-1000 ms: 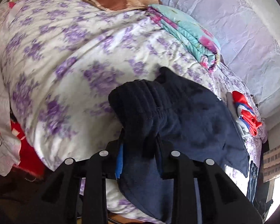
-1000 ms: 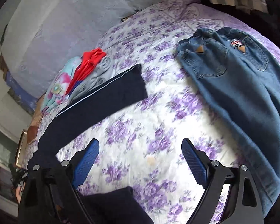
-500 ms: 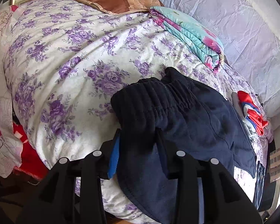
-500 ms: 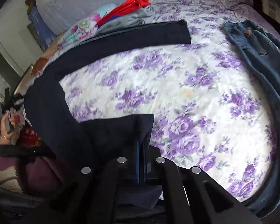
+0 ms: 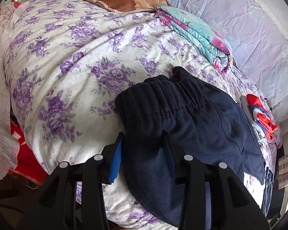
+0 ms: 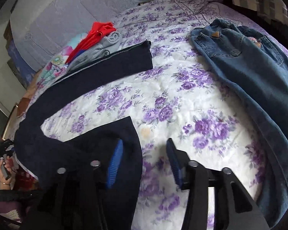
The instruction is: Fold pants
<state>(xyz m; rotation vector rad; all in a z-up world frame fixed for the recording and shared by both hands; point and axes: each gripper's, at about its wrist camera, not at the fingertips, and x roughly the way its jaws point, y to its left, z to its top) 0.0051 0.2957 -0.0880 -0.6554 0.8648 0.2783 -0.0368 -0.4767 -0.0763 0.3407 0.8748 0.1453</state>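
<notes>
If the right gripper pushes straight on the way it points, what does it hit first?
Probably the bare floral bedspread: the right gripper is open with nothing between its fingers. The navy pants lie just left of that line.

Left hand-held gripper (image 5: pixel 143 149) angled down, jaws just easing apart (cloth apparently between them), right hand-held gripper (image 6: pixel 144 153) reopened, empty

A home bedroom — a floral quilt (image 6: pixel 178 103) covers the bed (folded clothes (image 6: pixel 98 38) piled by the wall).
</notes>
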